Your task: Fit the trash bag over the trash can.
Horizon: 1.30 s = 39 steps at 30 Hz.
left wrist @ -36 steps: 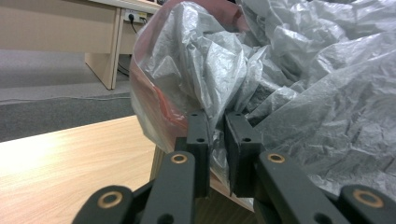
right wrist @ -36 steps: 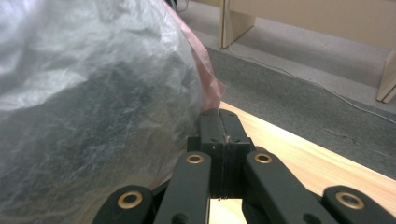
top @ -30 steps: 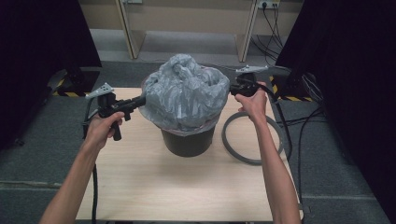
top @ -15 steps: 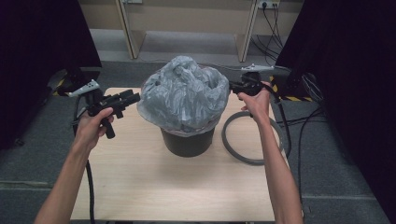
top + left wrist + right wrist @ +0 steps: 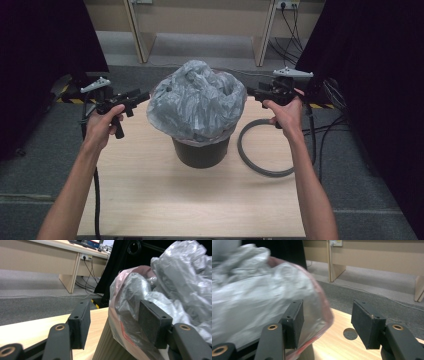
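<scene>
Both my tools have just been opening, nothing gripped. Bag point(image 5: 192, 102) on bin point(image 5: 201, 152) sits between left tool point(image 5: 141, 95) and right tool point(image 5: 251, 92), just beside each.

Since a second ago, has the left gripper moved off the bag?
Yes. The left gripper has drawn back leftward from the grey bag over the black bin, its fingers having just opened, nothing clamped.

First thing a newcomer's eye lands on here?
The crumpled grey plastic bag billowing over the black bin at mid-table. Next, the left gripper and right gripper flanking it; their jaws have just been opening and stand clear of the bag. A grey cable loop lies right of the bin.
</scene>
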Available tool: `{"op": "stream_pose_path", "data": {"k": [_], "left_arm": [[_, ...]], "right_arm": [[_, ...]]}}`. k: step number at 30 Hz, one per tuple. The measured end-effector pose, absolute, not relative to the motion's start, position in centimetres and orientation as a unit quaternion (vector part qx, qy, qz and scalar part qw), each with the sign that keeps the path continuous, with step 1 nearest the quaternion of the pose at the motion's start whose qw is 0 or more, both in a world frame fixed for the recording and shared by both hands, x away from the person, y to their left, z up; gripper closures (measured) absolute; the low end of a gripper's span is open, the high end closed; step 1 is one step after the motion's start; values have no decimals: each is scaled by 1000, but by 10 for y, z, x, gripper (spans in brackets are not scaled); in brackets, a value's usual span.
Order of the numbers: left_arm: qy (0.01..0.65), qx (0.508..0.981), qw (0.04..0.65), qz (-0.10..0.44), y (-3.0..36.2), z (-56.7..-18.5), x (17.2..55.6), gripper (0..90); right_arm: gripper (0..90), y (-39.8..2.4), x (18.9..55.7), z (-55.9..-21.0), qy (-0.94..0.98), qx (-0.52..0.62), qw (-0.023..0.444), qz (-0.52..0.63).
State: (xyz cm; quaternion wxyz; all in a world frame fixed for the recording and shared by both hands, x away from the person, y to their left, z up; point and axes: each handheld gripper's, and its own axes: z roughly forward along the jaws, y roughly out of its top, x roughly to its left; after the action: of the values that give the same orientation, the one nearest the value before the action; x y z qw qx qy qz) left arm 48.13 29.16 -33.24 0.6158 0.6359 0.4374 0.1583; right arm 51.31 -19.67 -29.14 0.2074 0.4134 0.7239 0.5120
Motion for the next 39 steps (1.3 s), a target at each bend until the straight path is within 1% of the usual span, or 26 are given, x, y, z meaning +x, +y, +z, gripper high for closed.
{"op": "stream_pose_path", "data": {"k": [7, 13, 19, 25, 32, 39], "left_arm": [[442, 641, 605, 165, 288, -334, 484, 383], [443, 637, 607, 171, 292, -331, 481, 364], [443, 633, 610, 177, 295, -328, 478, 362], [443, 632, 610, 180, 297, -327, 477, 351], [438, 630, 615, 181, 297, -319, 474, 338], [425, 635, 620, 179, 286, -310, 473, 317]], "right_arm": [[396, -187, 477, -278, 731, 385, 208, 524], [370, -171, 447, -266, 737, 358, 194, 539], [359, -158, 434, -270, 753, 347, 186, 527], [374, -151, 446, -278, 767, 357, 210, 490], [387, -152, 486, -281, 763, 382, 218, 474], [382, -151, 521, -282, 745, 397, 222, 487]]}}
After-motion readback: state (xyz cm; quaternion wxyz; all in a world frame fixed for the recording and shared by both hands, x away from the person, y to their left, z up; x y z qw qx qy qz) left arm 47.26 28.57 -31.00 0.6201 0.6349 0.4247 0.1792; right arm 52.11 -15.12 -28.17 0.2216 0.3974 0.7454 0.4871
